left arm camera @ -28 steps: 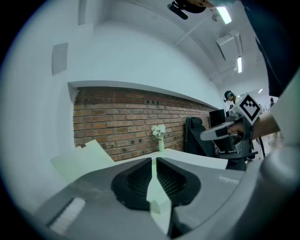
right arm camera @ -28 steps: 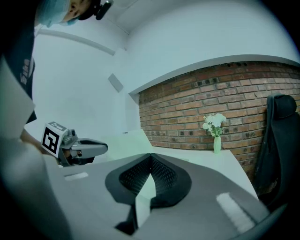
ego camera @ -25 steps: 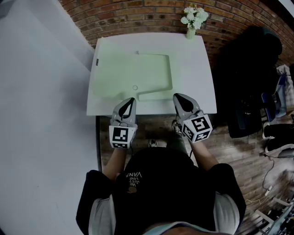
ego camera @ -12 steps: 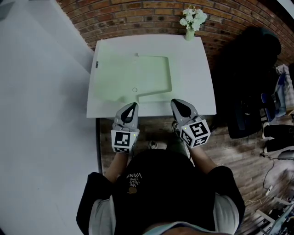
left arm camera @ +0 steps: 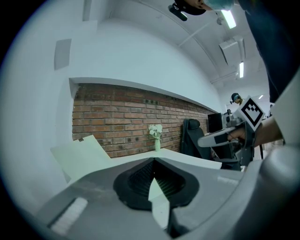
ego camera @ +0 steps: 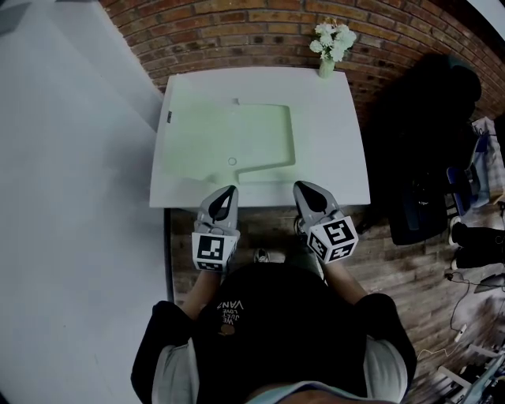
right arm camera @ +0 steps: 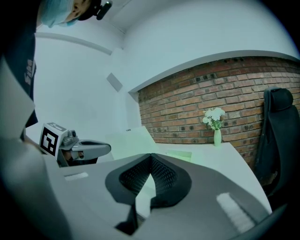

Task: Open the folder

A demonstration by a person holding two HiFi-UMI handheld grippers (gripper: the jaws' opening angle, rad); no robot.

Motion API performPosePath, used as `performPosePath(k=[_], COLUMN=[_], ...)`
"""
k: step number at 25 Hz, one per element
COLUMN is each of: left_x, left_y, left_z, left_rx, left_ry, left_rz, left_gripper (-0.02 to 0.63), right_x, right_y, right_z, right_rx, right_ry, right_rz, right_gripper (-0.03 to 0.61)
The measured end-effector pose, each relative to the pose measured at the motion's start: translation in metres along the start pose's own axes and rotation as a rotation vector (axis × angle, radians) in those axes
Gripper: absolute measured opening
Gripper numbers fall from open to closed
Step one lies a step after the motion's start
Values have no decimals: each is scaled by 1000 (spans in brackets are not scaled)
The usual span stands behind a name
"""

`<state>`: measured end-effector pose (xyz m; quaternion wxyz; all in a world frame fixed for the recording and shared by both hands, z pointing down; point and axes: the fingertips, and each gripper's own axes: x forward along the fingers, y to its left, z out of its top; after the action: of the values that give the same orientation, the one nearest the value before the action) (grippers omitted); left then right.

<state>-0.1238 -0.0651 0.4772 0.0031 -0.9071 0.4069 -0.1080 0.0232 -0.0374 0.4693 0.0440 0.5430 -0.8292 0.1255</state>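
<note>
Brick wall behind the table. Table white, roughly square, straight ahead of the person.

Black chair off the table's right side, apart from it.

Pale green folder on the table, over its left and middle part, reaching close to the near edge; right strip of the table bare. In both gripper views, one green leaf tilted up over the table's left side, not lying flat.

Left gripper at the table's near edge, left of centre, tips just over the edge and close to the folder; contact not discernible. Jaws pressed together, nothing between them.

Right gripper at the same edge, right of centre, tips over bare tabletop. Jaws together as well, empty.

Vase of white flowers at the table's far edge, right of centre, against the wall.

Small ring on the folder toward the table's near edge; identity unclear.
</note>
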Motion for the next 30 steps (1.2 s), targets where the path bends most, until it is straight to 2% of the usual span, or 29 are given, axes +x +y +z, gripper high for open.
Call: performPosePath(k=[30], left_x=[-1], left_y=[-5], left_z=[1], left_rx=[-1], left_ry=[-7], left_rz=[-17], left_gripper=[0], right_x=[1], right_y=[0], right_z=[-5], right_rx=[-27], right_ry=[18], right_rz=[-32], right_gripper=[-3])
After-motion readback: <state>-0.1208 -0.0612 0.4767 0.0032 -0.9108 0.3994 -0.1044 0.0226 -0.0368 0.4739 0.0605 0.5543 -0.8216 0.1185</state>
